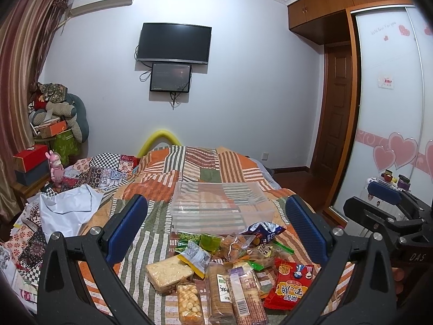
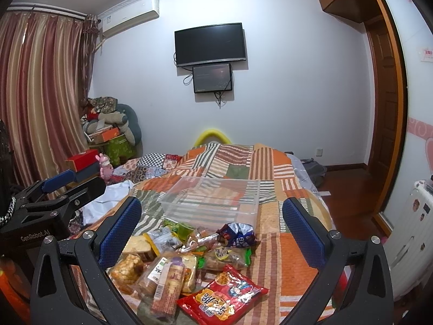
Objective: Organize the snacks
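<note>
A bed (image 1: 205, 168) covered with a patchwork quilt of orange, green and striped squares is seen in both views, and everything of the task lies on it. A clear plastic bin (image 1: 222, 205) is set on the quilt beyond the snacks; nothing is seen inside it, the quilt pattern showing through its walls and floor.

Just in front of the bin, touching its near side, a loose pile of snacks (image 1: 232, 265) is spread on the quilt. A red packet (image 2: 222, 298) with printed characters is found at the near right of the pile. Beside it lie long cracker sleeves (image 1: 246, 292), a wrapped slab of pale cake (image 1: 169, 272) at the left, and a pack of small round biscuits (image 1: 189, 303). A crumpled blue bag (image 2: 238, 234) rests nearest the bin, and a green jelly cup (image 1: 209, 242) sits among the smaller wrappers.

The left gripper (image 1: 216, 233) is held above the pile with its fingers spread wide and nothing between them. The right gripper (image 2: 211, 238) is held likewise, fingers wide apart and gripping nothing.
</note>
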A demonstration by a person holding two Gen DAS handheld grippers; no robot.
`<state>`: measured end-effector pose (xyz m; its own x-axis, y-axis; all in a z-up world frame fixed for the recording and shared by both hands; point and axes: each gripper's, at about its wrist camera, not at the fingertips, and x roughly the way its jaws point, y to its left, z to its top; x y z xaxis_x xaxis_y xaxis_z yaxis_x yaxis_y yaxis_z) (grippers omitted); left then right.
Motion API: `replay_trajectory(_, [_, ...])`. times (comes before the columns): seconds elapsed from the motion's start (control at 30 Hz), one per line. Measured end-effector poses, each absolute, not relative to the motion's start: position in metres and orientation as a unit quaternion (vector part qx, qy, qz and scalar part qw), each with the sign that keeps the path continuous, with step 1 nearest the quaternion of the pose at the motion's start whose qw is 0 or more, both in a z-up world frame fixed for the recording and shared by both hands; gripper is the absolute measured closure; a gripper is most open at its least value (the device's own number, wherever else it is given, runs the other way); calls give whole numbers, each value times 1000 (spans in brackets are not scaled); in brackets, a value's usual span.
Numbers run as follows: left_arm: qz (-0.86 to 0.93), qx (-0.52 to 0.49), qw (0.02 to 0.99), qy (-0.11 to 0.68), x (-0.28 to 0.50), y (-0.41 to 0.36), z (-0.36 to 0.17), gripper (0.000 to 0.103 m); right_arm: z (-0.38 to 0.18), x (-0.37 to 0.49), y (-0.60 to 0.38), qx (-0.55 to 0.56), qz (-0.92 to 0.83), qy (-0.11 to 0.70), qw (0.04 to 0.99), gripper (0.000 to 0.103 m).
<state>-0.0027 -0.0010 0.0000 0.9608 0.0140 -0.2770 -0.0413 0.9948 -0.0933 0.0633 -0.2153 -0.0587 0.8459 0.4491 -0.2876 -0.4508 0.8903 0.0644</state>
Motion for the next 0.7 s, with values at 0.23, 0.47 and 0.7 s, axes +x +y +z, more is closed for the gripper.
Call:
replay_trajectory(0.23, [13, -51, 989, 140, -2, 0, 0, 0, -60, 63, -214, -2, 234, 150, 960, 0])
replay_trajectory(0.47, [13, -50, 988, 148, 0, 3, -2, 0, -66, 71, -210, -9, 228, 174, 958, 0])
replay_trajectory(0.7, [8, -47, 982, 184, 9, 11, -14, 21, -85, 91, -217, 1, 234, 238, 943, 15])
